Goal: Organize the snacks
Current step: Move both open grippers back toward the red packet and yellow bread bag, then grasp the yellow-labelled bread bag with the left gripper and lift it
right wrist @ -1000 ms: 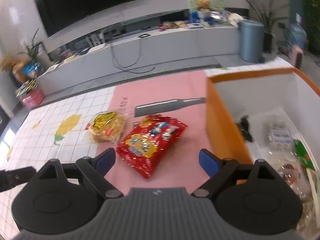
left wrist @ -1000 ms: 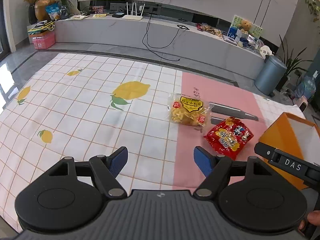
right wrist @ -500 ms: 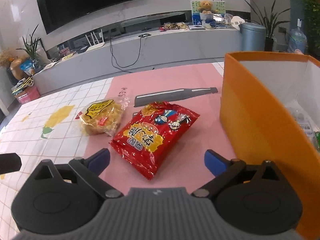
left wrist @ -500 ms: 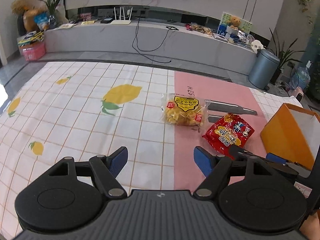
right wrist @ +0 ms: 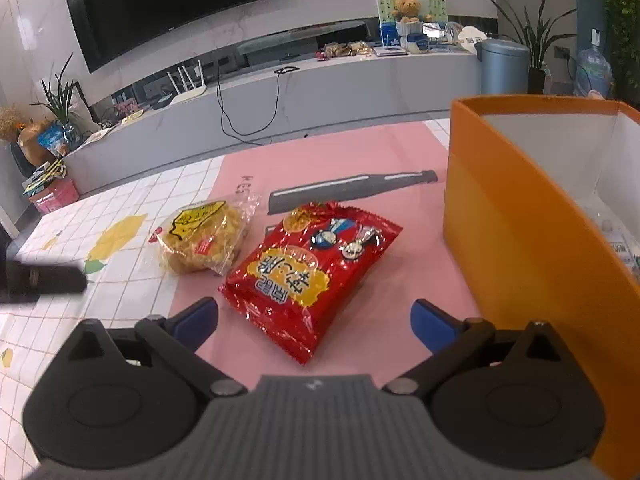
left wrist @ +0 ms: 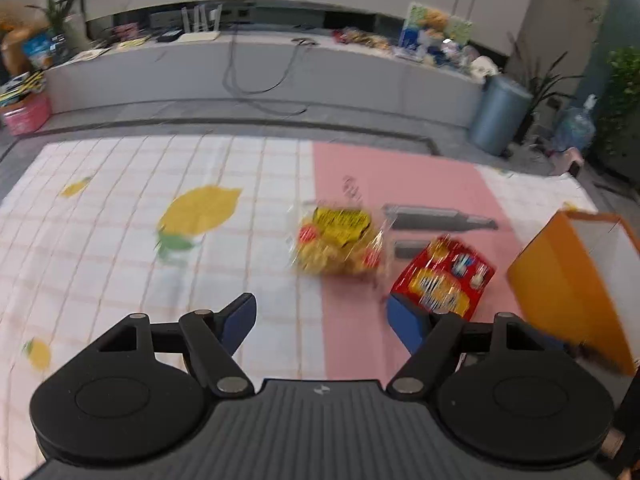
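Observation:
A red snack bag [right wrist: 312,272] lies on the pink part of the tablecloth, just ahead of my open, empty right gripper [right wrist: 314,320]. A clear bag of yellow snacks [right wrist: 202,238] lies to its left. An orange box [right wrist: 516,240] with white inner walls stands at the right and holds some packets. In the left wrist view, my left gripper [left wrist: 322,318] is open and empty, short of the yellow bag [left wrist: 340,244] and the red bag [left wrist: 444,276], with the orange box [left wrist: 560,292] at the right.
The table carries a white checked cloth with lemon prints [left wrist: 200,212] and a pink panel with a grey bottle print [right wrist: 348,192]. Beyond the table are a long grey TV bench [right wrist: 320,80] and a blue-grey bin [right wrist: 504,66]. The left gripper's tip [right wrist: 40,280] shows at the right wrist view's left edge.
My right gripper has come down and closer to the red bag, which now lies between its fingers' line. My left gripper has shifted, and its view is blurred by motion.

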Demonstrator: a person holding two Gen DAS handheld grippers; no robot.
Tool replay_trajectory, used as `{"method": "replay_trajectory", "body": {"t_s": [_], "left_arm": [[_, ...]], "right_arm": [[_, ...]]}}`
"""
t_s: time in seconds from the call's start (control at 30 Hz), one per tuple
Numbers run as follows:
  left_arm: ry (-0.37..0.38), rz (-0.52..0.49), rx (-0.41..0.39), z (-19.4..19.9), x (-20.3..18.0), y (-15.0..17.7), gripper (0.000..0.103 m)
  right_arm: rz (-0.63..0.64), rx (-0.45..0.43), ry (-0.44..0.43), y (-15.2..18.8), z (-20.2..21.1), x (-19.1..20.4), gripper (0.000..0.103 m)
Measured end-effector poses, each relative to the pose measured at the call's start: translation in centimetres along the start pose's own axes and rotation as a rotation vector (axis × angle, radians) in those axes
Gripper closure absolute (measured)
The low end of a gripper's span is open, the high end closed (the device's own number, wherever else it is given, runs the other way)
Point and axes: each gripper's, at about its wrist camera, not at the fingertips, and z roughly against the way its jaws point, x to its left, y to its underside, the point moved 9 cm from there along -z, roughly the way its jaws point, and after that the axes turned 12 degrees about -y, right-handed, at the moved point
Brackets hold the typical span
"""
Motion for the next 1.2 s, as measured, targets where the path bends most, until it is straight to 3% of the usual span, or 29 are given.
{"method": "replay_trajectory", "body": {"t_s": [0.17, 0.27, 0.53, 0.67, 0.8, 0.93, 1.2], "left_arm": [[0.083, 0.015, 0.058, -3.2, -0.8, -1.4, 0.016], [0.078, -0.008, 0.08, -5.0, -1.2, -1.8, 0.016], [0.077, -0.121, 0.037, -7.4, -4.6, -4.2, 0.014], [0.036, -0.184, 0.067, -9.7, -6.2, -4.7, 0.014], [-0.006, -0.169, 0.142, -12.2, -5.8, -4.1, 0.013], [-0.077, -0.201, 0.126, -13.2, -5.0, -3.8, 0.004], [-0.082, -0.145, 0.156, -14.8, -4.7, -3.9, 0.0]], "right_arm": [[-0.028, 0.008, -0.026, 0.5, 0.2, -0.2, 0.003], [-0.045, 0.022, -0.053, 0.6, 0.2, -0.2, 0.003], [-0.139, 0.082, -0.101, 2.1, 0.6, -0.4, 0.003], [-0.17, 0.111, -0.14, 2.4, 0.5, -0.5, 0.003], [-0.148, 0.096, -0.134, 1.9, 0.8, -0.9, 0.003], [-0.151, 0.084, -0.109, 1.6, 0.8, -1.7, 0.003], [-0.176, 0.109, -0.099, 2.0, 0.5, -2.0, 0.003]]}}
